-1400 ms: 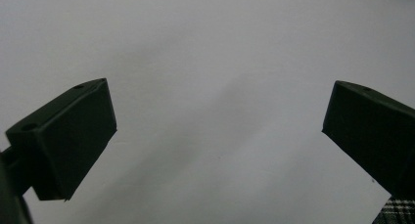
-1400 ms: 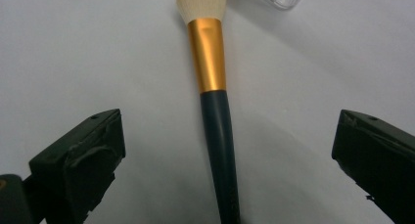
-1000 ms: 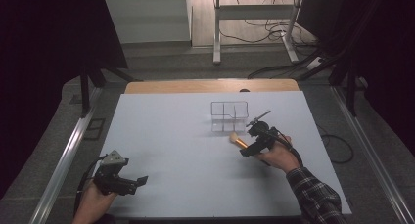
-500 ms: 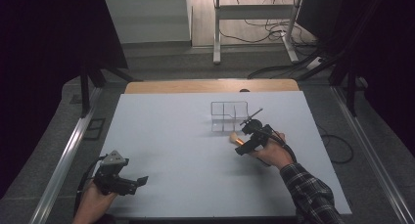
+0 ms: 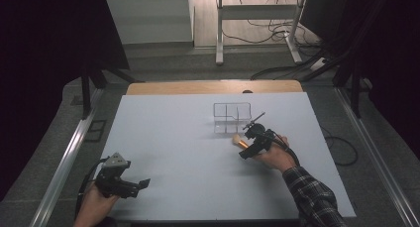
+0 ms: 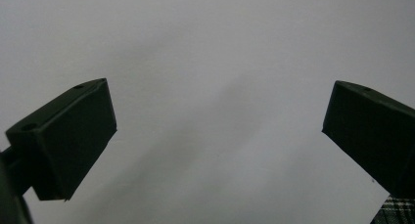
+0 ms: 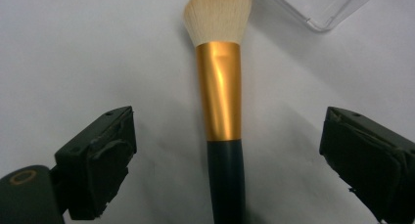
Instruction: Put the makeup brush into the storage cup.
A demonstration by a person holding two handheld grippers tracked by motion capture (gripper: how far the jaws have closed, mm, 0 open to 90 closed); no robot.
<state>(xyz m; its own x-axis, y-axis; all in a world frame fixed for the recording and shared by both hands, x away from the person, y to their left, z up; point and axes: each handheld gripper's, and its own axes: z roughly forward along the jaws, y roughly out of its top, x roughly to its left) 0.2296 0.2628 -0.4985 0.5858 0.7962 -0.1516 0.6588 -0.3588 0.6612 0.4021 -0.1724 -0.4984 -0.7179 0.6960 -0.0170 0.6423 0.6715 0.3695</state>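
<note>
A makeup brush [image 7: 218, 101] with cream bristles, a gold ferrule and a dark handle lies flat on the white table [image 5: 173, 138]. My right gripper [image 7: 227, 136] is low over it. Its jaws straddle the handle with a gap on each side and have just been closing, but the pads do not touch the brush. In the high view the brush [image 5: 239, 141] lies right of centre with the right gripper [image 5: 247, 142] over it. My left gripper [image 5: 138, 186] rests near the front left of the table. Its jaws [image 6: 220, 131] are open with nothing between them.
A clear plastic organizer box [image 5: 232, 117] with compartments stands just beyond the brush, and its corner [image 7: 323, 6] sits near the bristles. A wooden strip [image 5: 213, 87] borders the table's far edge. Metal rails run along both sides.
The right gripper has shifted slightly left and away from the person, over the brush. The left gripper has not moved.
</note>
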